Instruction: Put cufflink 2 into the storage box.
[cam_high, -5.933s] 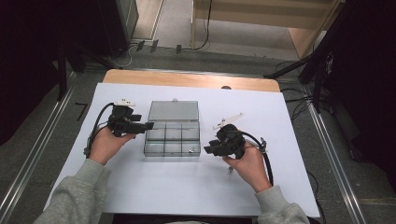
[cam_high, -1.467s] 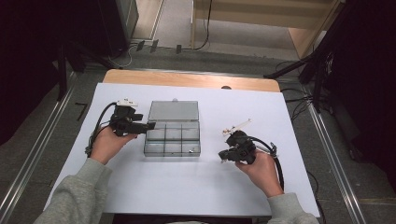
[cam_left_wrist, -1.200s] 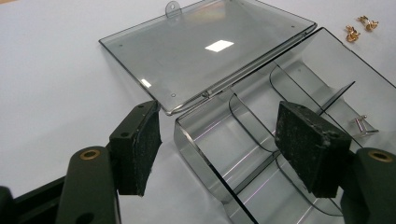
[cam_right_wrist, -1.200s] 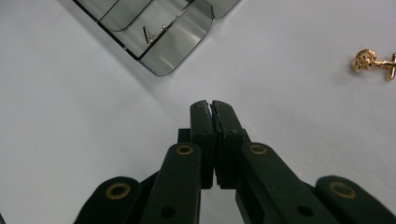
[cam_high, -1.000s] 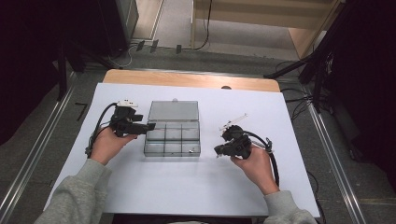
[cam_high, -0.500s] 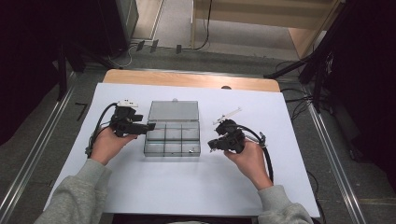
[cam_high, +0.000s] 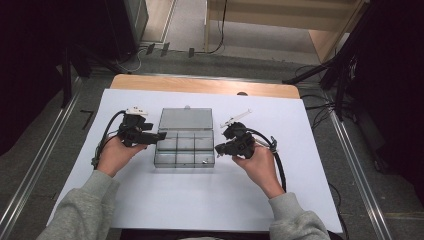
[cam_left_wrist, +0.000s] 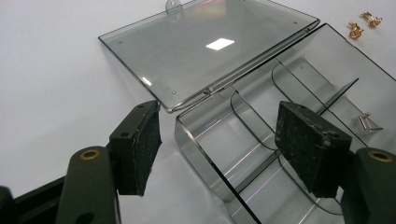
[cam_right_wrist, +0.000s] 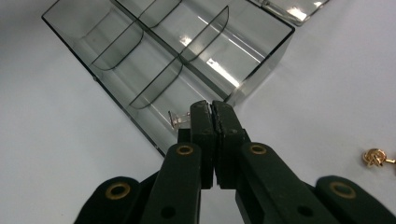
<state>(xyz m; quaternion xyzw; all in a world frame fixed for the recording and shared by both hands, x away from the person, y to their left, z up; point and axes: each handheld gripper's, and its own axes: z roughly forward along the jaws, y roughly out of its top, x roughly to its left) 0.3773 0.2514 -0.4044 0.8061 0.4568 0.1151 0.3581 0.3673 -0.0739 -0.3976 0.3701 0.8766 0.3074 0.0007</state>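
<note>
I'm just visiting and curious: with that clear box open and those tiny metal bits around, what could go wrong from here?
The right gripper, fingers shut, hovers at the box wall beside the small silver piece; a nudge could knock it about or shift the light box. The left gripper straddles the box's corner with open fingers, not pressing, so the box may slide. The gold pieces lie loose on the table and could be swept away.

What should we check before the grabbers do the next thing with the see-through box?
1. Lid open: ok.
2. Left gripper holding the box steady: not ok, its jaws are open, one on each side of the wall.
3. Right gripper ready to pick up: not ok, its jaws are shut.
4. Silver piece inside a compartment: ok.
5. Gold pieces in the box: not ok, they lie on the table.
</note>
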